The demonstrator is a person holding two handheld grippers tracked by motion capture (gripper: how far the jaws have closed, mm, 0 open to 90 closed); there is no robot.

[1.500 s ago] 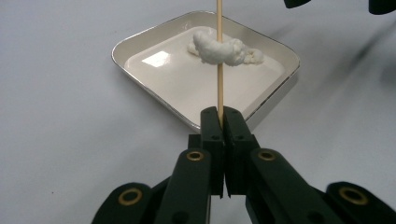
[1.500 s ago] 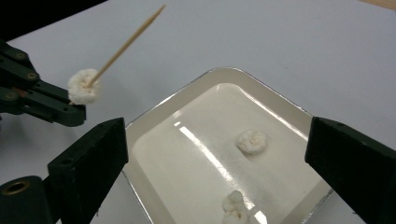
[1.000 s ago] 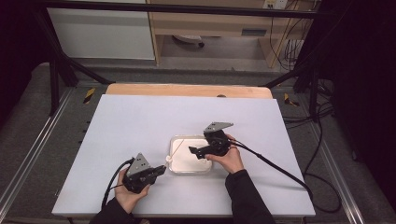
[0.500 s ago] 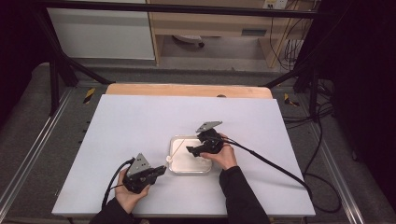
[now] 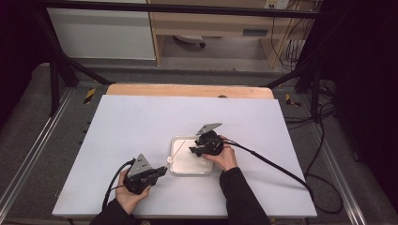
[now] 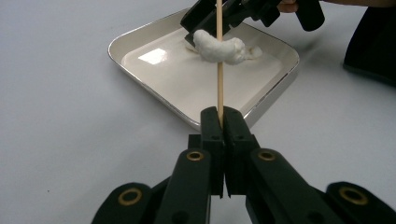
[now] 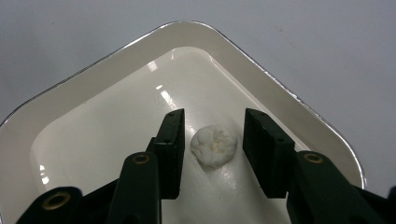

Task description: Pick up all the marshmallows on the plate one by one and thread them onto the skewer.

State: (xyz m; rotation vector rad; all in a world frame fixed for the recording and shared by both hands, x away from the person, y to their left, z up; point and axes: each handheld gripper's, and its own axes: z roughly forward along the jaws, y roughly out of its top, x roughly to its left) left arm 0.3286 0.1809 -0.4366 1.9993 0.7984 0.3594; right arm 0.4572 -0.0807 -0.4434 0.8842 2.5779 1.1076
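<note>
A white tray [image 5: 187, 166] with a silver rim lies on the table. A soft white lump [image 7: 215, 145] rests in the tray [image 7: 93, 130]. My right gripper [image 7: 212, 135] is open, one jaw on each side of the lump, not touching it. My left gripper [image 6: 223, 116] is shut on a thin wooden skewer [image 6: 219, 56], which points up and away over the tray [image 6: 140, 60] toward the lump [image 6: 224, 46]. In the high view the left gripper [image 5: 162, 171] sits at the tray's near left corner and the right gripper [image 5: 193, 151] reaches in from the right.
The tray sits near the front middle of a wide white tabletop [image 5: 141, 122] with a wooden strip [image 5: 187, 90] along its far edge. Black cables [image 5: 272, 164] trail from both grippers. Metal frame rails run along both sides.
My right gripper has shifted a little left and dipped into the tray, so its jaws now flank the lump. The left gripper and skewer have stayed put.
</note>
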